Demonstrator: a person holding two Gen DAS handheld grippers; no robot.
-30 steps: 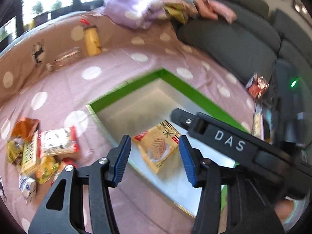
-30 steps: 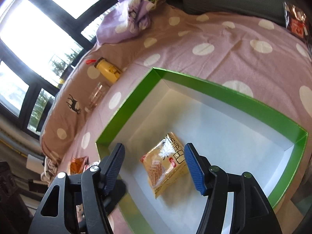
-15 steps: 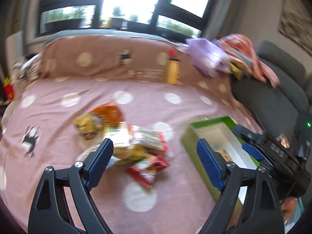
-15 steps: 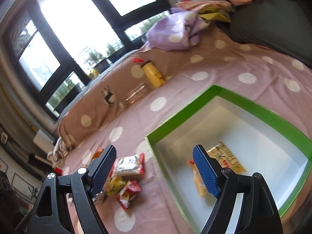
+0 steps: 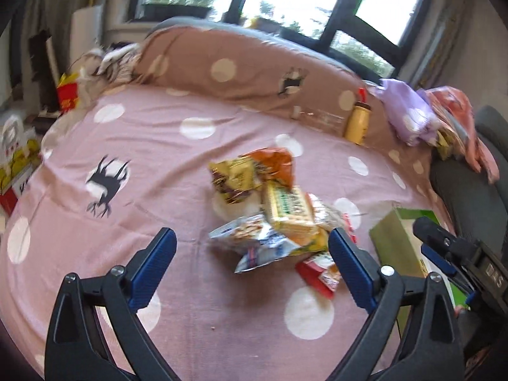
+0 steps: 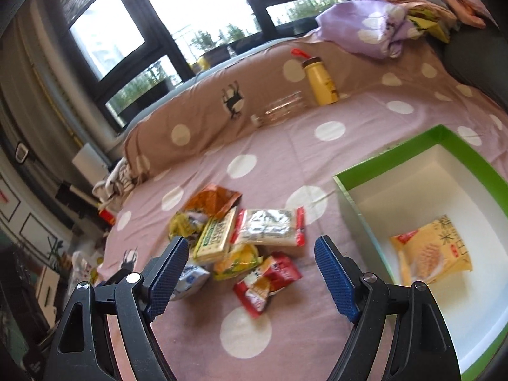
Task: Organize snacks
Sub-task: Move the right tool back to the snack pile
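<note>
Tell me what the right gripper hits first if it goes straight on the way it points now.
Probably the snack pile: the open right gripper frames the red packet and the yellow one beside it. Depth is unclear, so which comes first is a guess.

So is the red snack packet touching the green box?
Apart. The right wrist view shows bare pink cloth between the red snack packet and the green box.

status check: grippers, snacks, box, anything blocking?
Left gripper and right gripper open, empty, jaws just widened. One yellow packet in green box; snack pile loose on bedspread. Path to pile unobstructed.
</note>
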